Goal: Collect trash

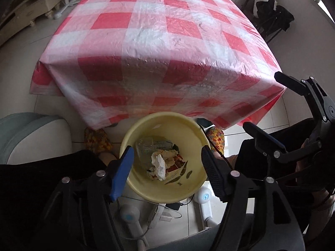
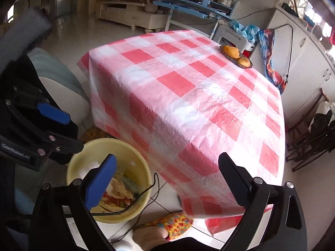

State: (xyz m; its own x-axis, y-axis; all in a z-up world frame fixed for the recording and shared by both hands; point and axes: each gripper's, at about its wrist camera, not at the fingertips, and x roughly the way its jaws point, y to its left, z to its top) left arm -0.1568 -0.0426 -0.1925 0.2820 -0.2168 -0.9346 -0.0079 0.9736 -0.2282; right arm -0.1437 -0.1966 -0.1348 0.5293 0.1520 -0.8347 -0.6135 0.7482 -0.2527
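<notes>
A pale yellow bin stands on the floor in front of the table, holding crumpled white tissue, wrappers and clear plastic. My left gripper is open and empty directly above the bin. My right gripper is open and empty, to the right of the bin and near the table's front edge. The right gripper also shows at the right of the left wrist view. The table has a red and white checked cloth.
A dish of yellow fruit sits at the table's far corner. A grey-green chair stands left of the bin. The person's feet in patterned slippers and cables lie by the bin. A dark folding chair stands to the right.
</notes>
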